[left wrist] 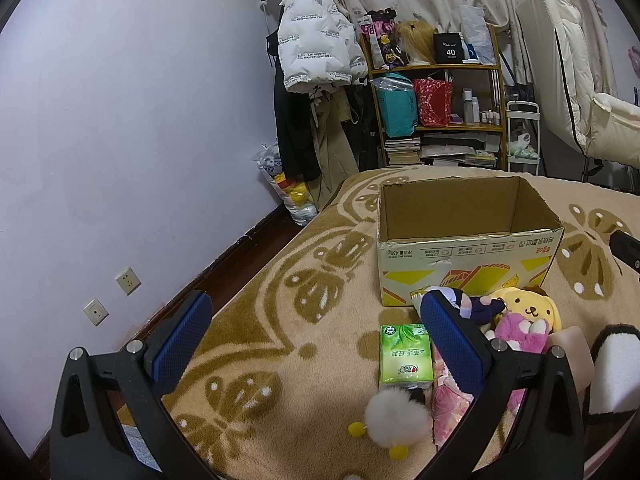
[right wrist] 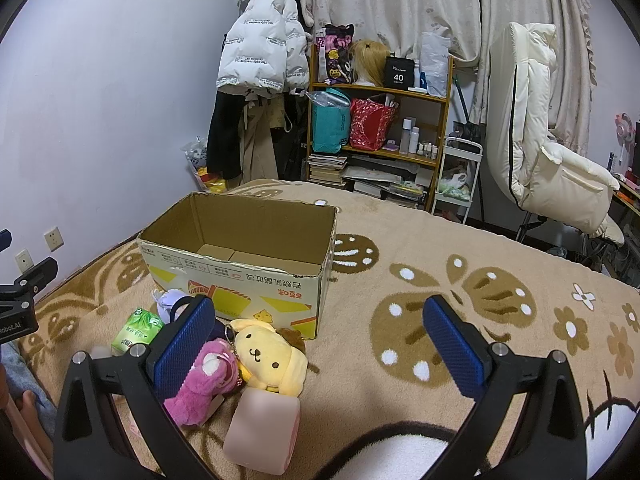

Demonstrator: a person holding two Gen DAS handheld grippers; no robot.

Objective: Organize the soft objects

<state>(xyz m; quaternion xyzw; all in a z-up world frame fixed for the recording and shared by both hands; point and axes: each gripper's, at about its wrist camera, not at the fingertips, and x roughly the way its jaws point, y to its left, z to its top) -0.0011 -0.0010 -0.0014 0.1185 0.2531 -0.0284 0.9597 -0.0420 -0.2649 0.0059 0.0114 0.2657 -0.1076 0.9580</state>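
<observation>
An open, empty cardboard box (left wrist: 468, 240) (right wrist: 240, 264) stands on the patterned blanket. In front of it lie a yellow dog plush (left wrist: 528, 310) (right wrist: 268, 356), a pink plush (left wrist: 520, 330) (right wrist: 204, 380), a dark-clothed doll (left wrist: 476, 304), a green tissue pack (left wrist: 405, 354) (right wrist: 138, 330), a white fluffy ball (left wrist: 396, 412) and a pink soft block (right wrist: 260, 432). My left gripper (left wrist: 316, 340) is open and empty, above the blanket left of the toys. My right gripper (right wrist: 320, 340) is open and empty, just right of the plush pile.
The bed's left edge drops to the floor beside a white wall with sockets (left wrist: 128, 280). Beyond the bed stand a cluttered shelf (right wrist: 380, 120), hanging coats (left wrist: 316, 52) and a white padded chair (right wrist: 540, 140). A black-and-white item (left wrist: 616, 368) lies at the near right.
</observation>
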